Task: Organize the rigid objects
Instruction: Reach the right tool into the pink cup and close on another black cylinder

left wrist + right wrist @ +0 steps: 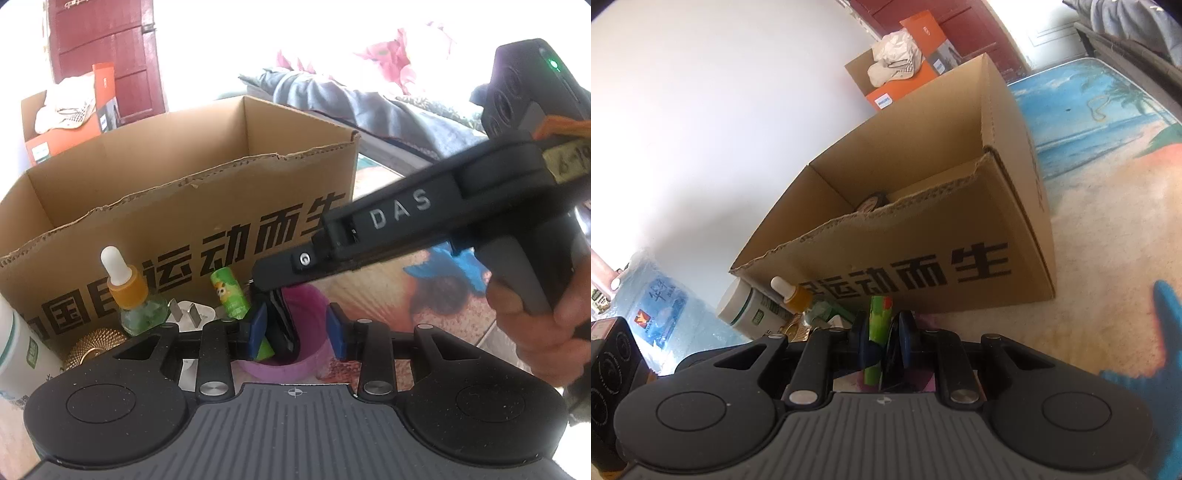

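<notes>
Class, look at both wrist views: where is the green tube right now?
The green tube stands upright in the purple cup, pinched by the right gripper, just in front of the cardboard box and right of the dropper bottle.

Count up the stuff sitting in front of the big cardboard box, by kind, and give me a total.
White tub with green label: 1
Dropper bottle: 1
White plug adapter: 1
Green tube: 1
Purple cup: 1
Gold mesh piece: 1
Total: 6
</notes>
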{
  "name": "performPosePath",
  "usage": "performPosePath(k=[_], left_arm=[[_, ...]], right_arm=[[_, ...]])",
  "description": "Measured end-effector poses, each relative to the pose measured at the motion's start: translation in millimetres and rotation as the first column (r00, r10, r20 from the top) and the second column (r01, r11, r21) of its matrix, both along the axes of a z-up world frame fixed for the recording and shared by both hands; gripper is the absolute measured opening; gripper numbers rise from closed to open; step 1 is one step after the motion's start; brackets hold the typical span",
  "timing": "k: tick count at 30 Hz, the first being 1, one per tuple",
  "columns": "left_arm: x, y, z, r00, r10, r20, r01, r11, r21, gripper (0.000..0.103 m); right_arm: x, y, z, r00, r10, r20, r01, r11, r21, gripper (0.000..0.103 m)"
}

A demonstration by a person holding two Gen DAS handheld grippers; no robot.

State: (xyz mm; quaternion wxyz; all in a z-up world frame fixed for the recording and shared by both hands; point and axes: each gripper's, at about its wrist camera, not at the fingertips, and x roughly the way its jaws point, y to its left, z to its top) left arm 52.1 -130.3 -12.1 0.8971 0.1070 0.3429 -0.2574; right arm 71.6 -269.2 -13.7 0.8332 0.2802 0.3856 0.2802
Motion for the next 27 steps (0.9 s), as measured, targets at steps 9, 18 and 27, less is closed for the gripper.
performPosePath(k=[9,18,27], left_arm=[[-1.5,5.0,-0.9,1.0,0.03,-0.007,-0.03,0.999,-0.022,0.033],[-0.3,10.2,-2.9,0.999,0.03,-0.031,-0.032,0.998,-0.048,0.032],[-5.6,11.0,-0.5,0.999,0.036,-0.006,-0.036,0.999,-0.033,0.032]], right_arm=[[-3.9,5.3,-5.3,1.0,-0.011,-0.015,0.011,1.0,-0.012,0.019],[3.2,5.7,-13.2,0.998,-0.052,-0.047,0.051,0.999,-0.017,0.019],[-0.7,0.2,-18.2,0.997,-0.069,-0.04,0.071,0.997,0.038,0.014]])
